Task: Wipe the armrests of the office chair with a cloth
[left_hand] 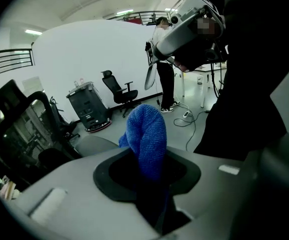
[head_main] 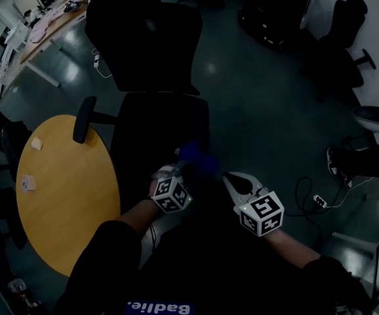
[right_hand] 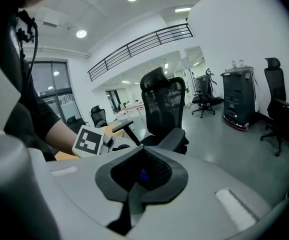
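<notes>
Judging from how things lie, the wiping is not under way. The blue cloth (head_main: 195,155) is bunched and clamped in the left gripper (head_main: 176,170), hanging over the front edge of the office chair (head_main: 157,77), touching neither armrest. In the left gripper view the cloth (left_hand: 145,136) stands up as a thick fold from between the jaws of the left gripper (left_hand: 149,170), which pinch its lower part. The right gripper (head_main: 234,181) hovers just off the front right corner of the chair's seat. In its own view the right gripper (right_hand: 143,173) has its jaws drawn together with nothing between them; a speck of blue past them is probably the cloth beyond. The one armrest (head_main: 84,119) that shows clearly juts from the side of the chair that faces the round wooden table (head_main: 78,241), well apart from the cloth. The opposite armrest is lost in the dark. Both armrests seem left to do, since no view shows any sign of wiping. No container shows near the chair; on the table beside it lie only two small pale scraps (head_main: 36,143) that I cannot identify.
</notes>
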